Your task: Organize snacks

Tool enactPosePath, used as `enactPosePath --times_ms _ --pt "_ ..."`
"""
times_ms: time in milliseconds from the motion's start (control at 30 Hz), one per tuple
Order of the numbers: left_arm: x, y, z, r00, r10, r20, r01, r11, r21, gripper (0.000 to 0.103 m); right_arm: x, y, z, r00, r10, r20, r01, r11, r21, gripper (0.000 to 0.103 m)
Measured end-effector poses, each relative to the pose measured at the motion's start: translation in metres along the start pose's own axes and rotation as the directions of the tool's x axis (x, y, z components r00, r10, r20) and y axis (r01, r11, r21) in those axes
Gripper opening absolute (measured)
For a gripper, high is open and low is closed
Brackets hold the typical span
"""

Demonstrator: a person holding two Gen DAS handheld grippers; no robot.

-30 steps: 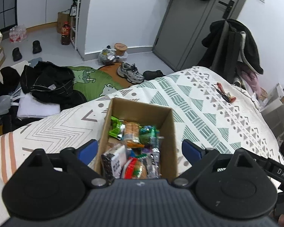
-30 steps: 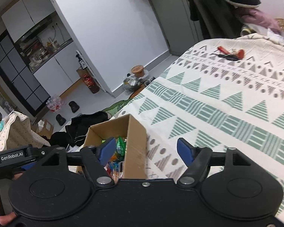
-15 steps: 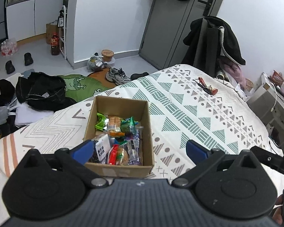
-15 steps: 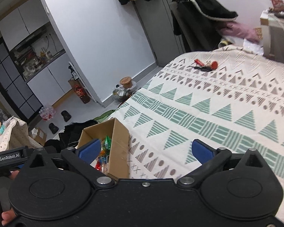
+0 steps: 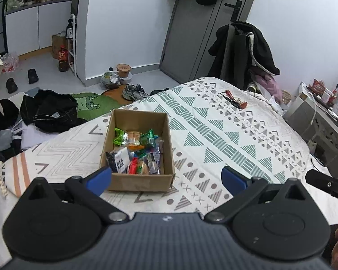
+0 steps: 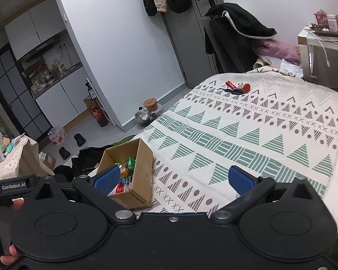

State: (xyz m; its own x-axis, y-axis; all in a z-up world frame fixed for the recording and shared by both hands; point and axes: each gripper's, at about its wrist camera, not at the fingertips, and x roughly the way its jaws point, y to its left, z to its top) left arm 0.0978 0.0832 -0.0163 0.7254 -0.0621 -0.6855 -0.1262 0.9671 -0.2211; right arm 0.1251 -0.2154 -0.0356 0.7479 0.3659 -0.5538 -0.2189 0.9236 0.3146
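An open cardboard box [image 5: 137,181] stands on the patterned bed cover [image 5: 214,135], filled with several wrapped snacks [image 5: 135,150] in green, red, black and clear packets. My left gripper [image 5: 166,178] is open and empty, held back from the box's near wall. In the right wrist view the box [image 6: 142,175] sits at lower left with snacks [image 6: 127,167] showing inside. My right gripper [image 6: 173,178] is open and empty, above the bed cover [image 6: 247,135] to the right of the box.
A bunch of keys with red tags [image 5: 235,100] lies at the far end of the bed, also in the right wrist view [image 6: 235,88]. Clothes [image 5: 49,110], shoes [image 5: 133,91] and a bottle [image 5: 63,58] lie on the floor at left. A chair with coats [image 5: 243,51] and a desk [image 5: 322,110] stand at right.
Both grippers have pulled back and up from the box, so the whole box now shows. Both have stayed open and empty.
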Motion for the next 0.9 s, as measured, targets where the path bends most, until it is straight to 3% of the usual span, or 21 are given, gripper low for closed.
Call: enactPosePath --times_ms 167,900 --pt "-0.018 -0.002 -0.012 1.000 -0.006 0.014 0.006 1.000 0.029 0.103 -0.016 0.009 -0.008 0.999 -0.034 0.009 0.035 0.998 -0.054 0.103" --pt "-0.062 0.017 -0.046 0.999 -0.008 0.041 0.005 0.997 0.074 0.103 -0.055 0.035 -0.036 1.000 -0.010 0.028 0.013 0.994 -0.104 0.103"
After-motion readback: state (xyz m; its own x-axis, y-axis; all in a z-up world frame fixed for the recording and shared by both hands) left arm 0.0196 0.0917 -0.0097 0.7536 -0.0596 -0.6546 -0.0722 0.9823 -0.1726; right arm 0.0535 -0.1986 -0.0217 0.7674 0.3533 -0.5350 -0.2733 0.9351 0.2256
